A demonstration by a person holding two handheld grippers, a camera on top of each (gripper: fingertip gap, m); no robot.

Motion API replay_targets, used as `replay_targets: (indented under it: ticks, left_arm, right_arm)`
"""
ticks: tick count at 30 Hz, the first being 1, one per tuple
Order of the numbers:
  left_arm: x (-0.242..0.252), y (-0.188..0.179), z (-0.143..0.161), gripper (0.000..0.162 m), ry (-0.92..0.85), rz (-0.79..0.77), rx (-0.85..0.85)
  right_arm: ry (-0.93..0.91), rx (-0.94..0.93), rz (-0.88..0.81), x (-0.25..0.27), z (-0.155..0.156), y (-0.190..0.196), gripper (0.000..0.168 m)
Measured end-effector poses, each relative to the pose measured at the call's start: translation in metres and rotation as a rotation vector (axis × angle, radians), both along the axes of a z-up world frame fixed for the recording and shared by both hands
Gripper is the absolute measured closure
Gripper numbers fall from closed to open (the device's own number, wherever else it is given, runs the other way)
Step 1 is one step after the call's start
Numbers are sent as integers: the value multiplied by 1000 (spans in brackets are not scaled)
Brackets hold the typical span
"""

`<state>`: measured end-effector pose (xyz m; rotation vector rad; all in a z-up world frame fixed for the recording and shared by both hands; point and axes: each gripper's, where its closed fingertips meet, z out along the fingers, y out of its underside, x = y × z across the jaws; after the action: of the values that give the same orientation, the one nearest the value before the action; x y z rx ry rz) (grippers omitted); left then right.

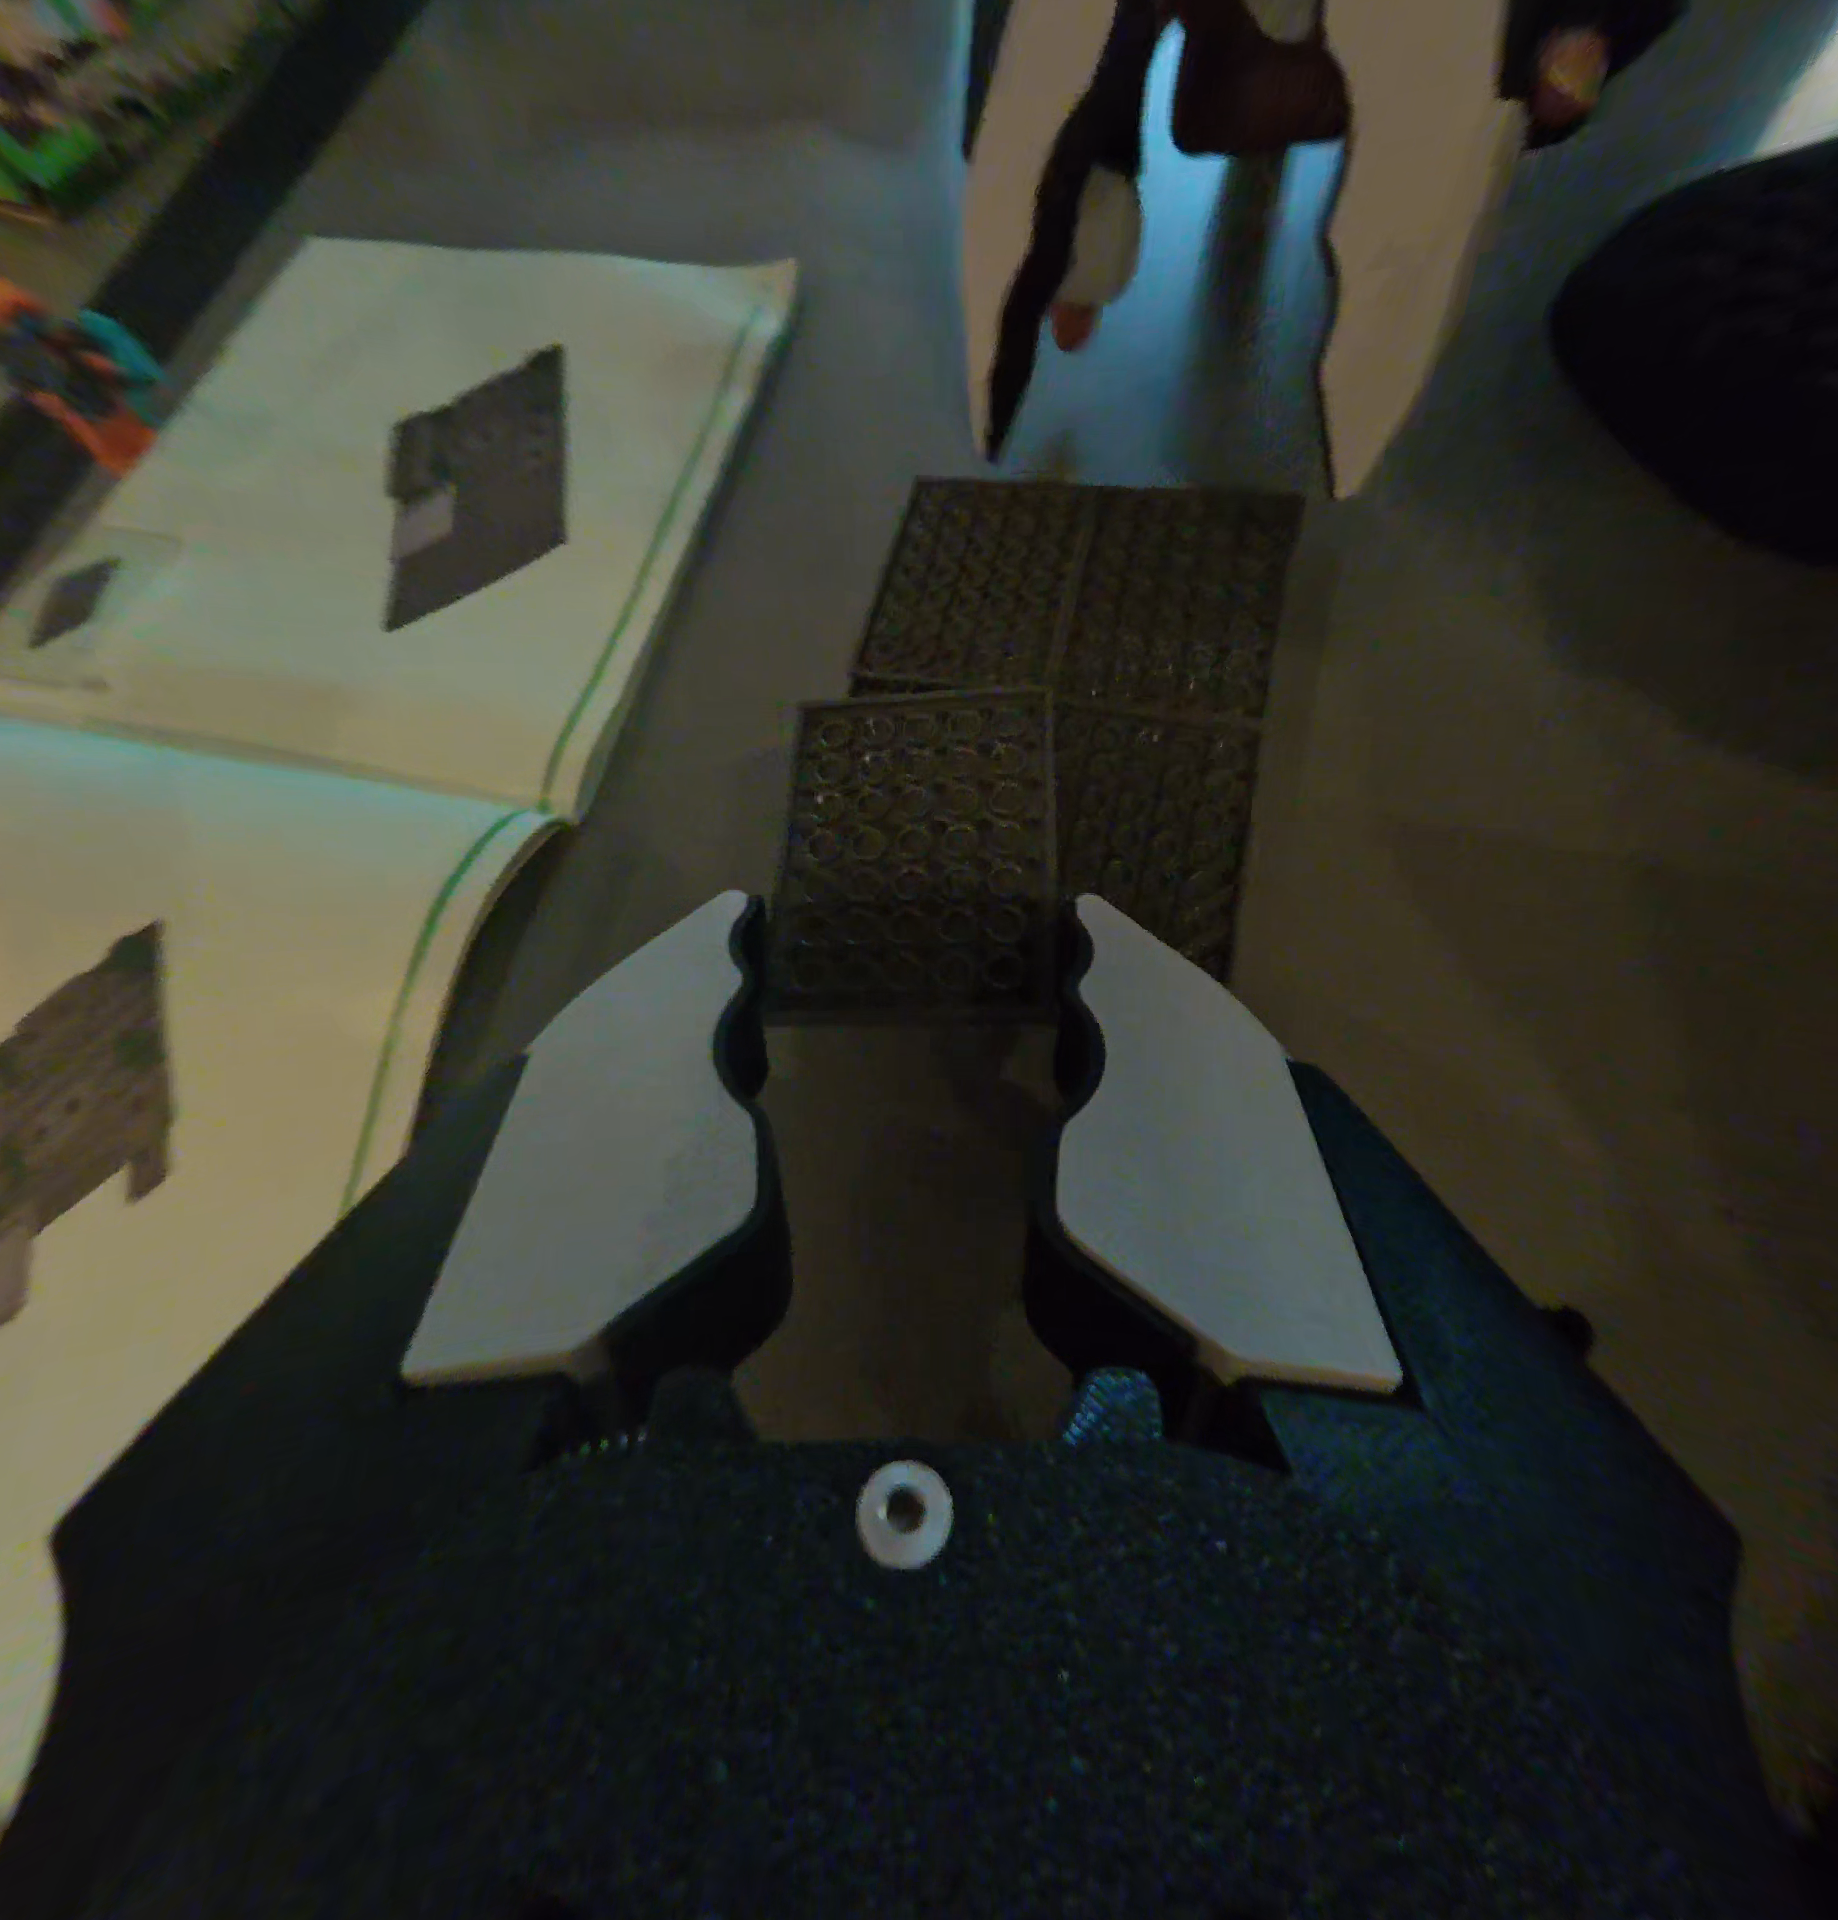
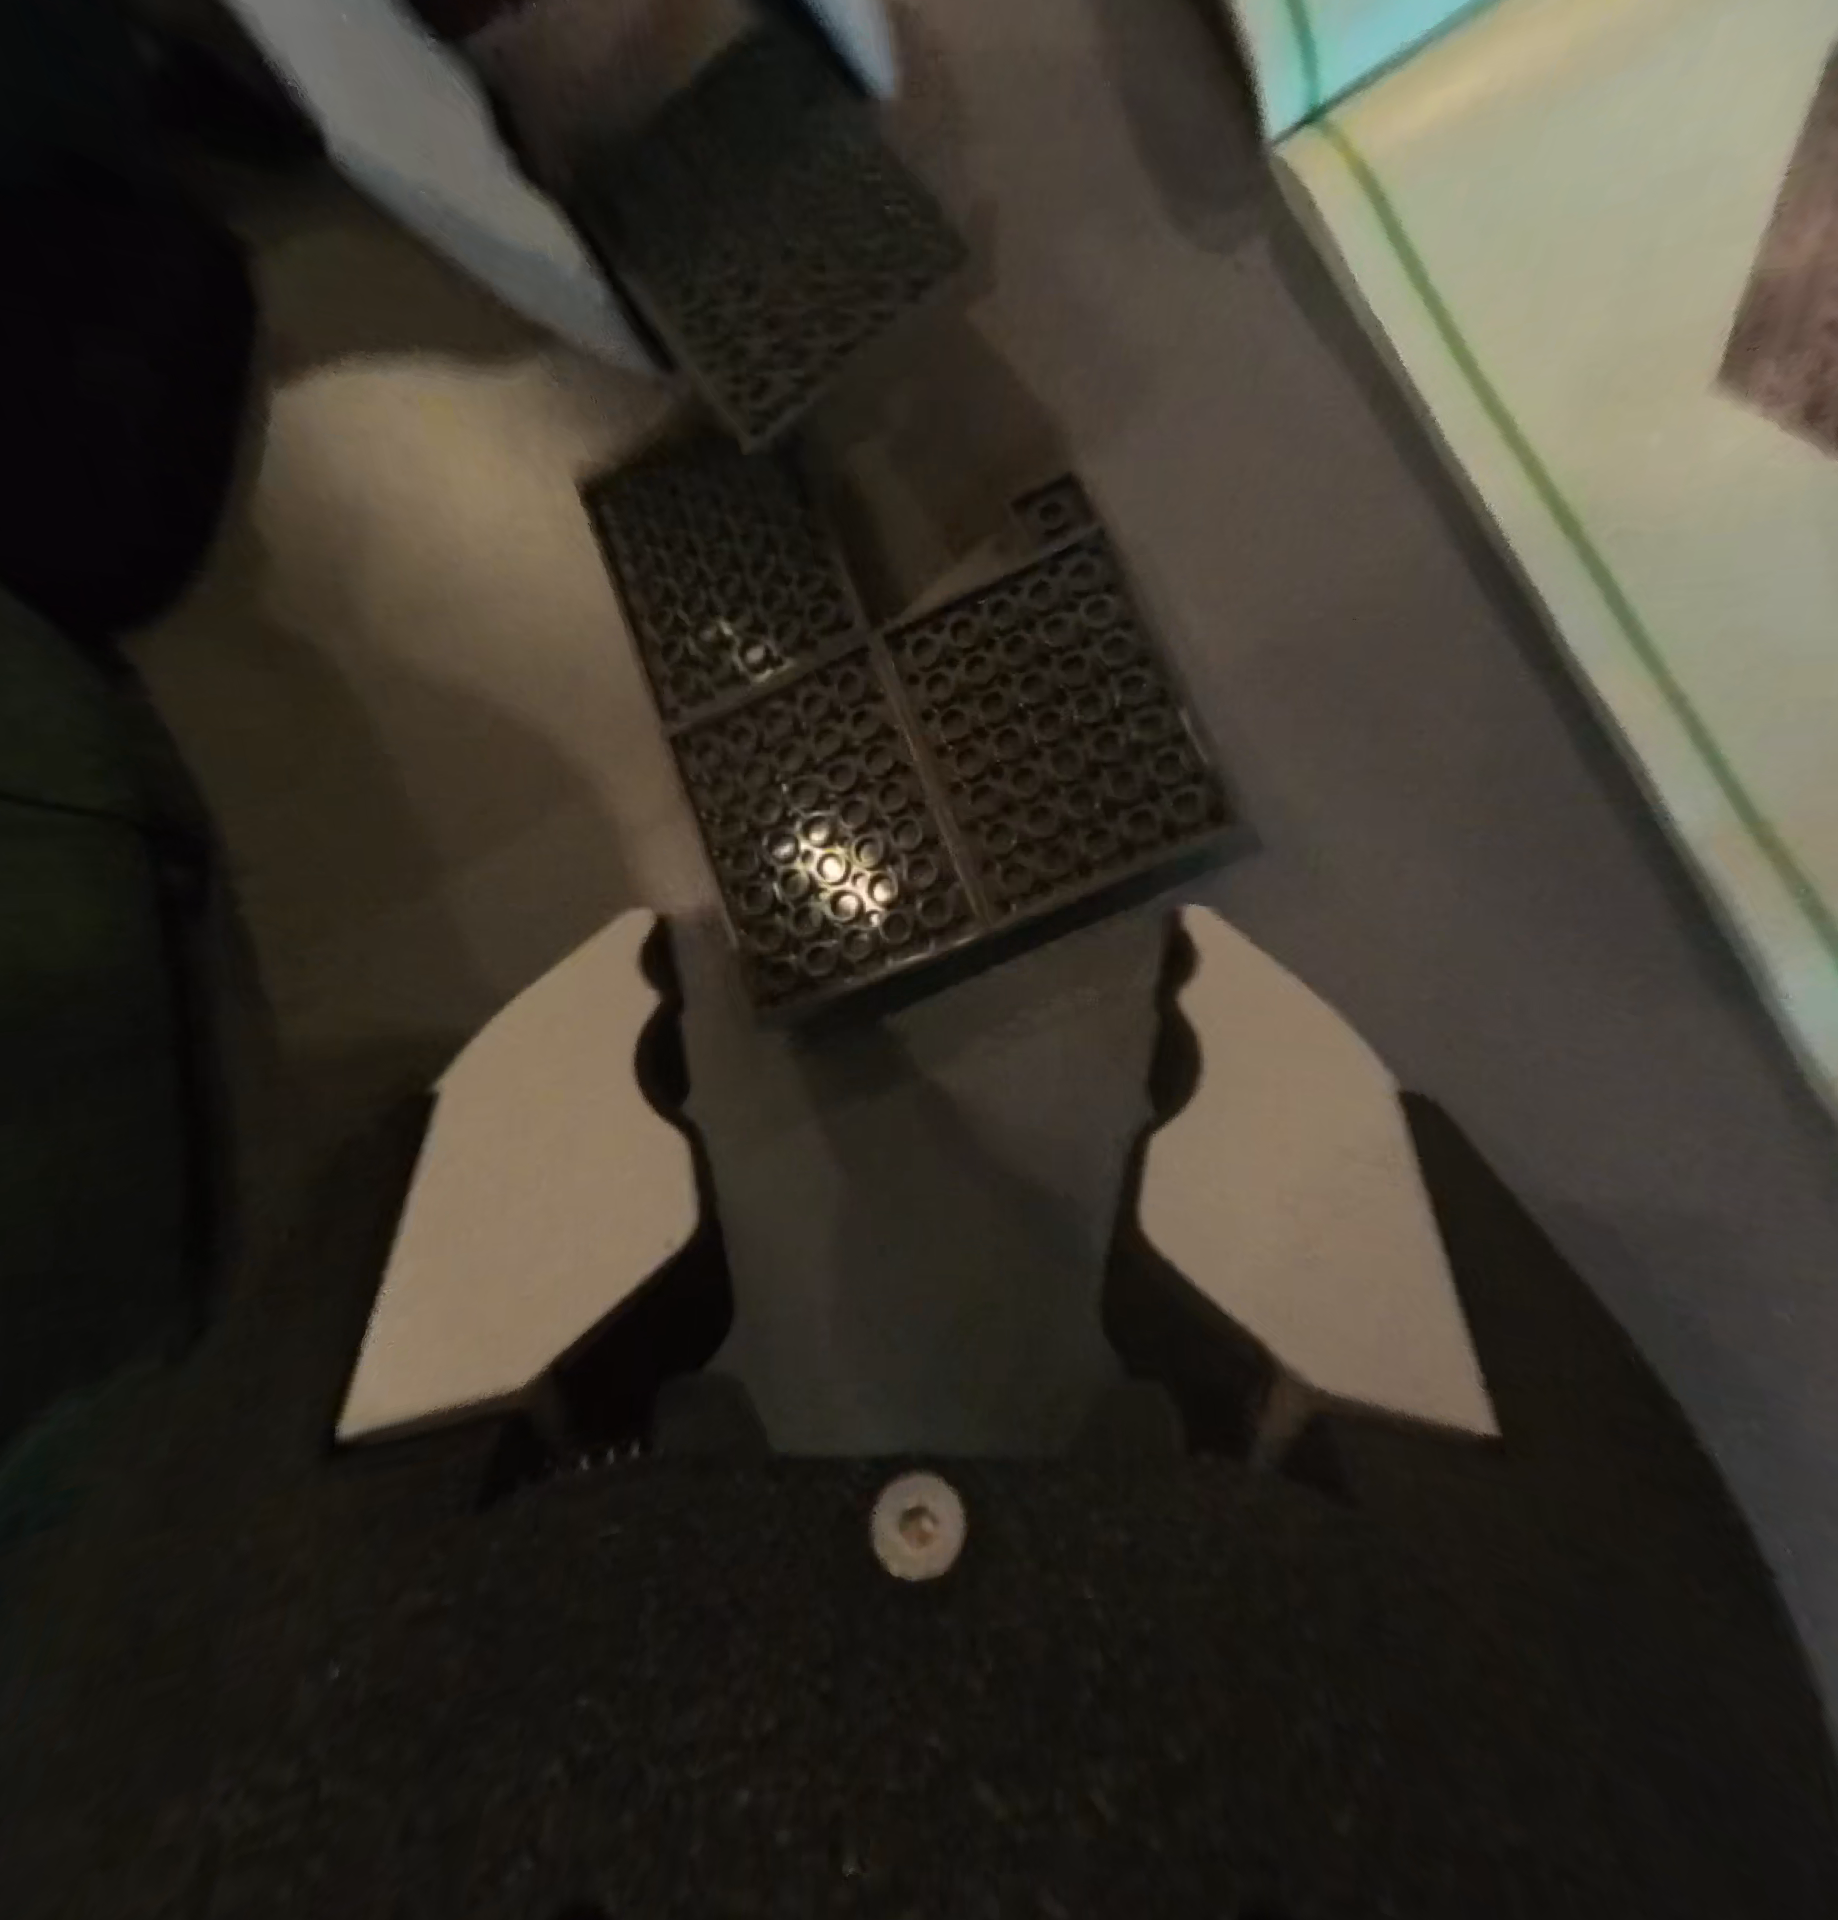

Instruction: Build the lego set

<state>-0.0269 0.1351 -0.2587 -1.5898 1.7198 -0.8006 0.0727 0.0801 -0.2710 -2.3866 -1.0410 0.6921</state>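
My left gripper (image 1: pixel 910 920) is shut on a dark grey studded plate (image 1: pixel 915 831), pinched by its two side edges and held just above the table. Ahead of it lies an assembly of joined dark grey plates (image 1: pixel 1133 623), with the held plate's far edge over its near left corner. In the right wrist view my right gripper (image 2: pixel 920 935) is open and empty, its fingertips on either side of the assembly's (image 2: pixel 925 748) near edge. The held plate (image 2: pixel 780 260) shows beyond it. A small dark piece (image 2: pixel 1050 509) sits at the assembly's far right corner.
An open instruction booklet (image 1: pixel 375 540) lies to the left of the plates and also shows in the right wrist view (image 2: pixel 1621 468). A dark rounded object (image 1: pixel 1746 364) sits at the right. A small colourful model (image 1: pixel 63 364) and a box (image 1: pixel 53 104) are at the far left. There is about 12 cm between the tips of the two grippers.
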Motion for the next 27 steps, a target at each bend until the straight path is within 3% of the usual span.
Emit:
replay_targets:
  ticks: [5,8,17,27]
  left_arm:
    - [17,7,-10,108,55,-101,-42]
    - [24,9,-14,108,75,-164,-70]
    - [26,7,-22,108,138,-263,-37]
    - [29,3,-23,108,168,-304,-27]
  right_arm:
    - [-60,88,105,-4,-2,6,60]
    - [-58,86,131,-1,-5,11,58]
    - [9,63,137,3,-3,21,73]
    - [35,122,244,-39,5,44,89]
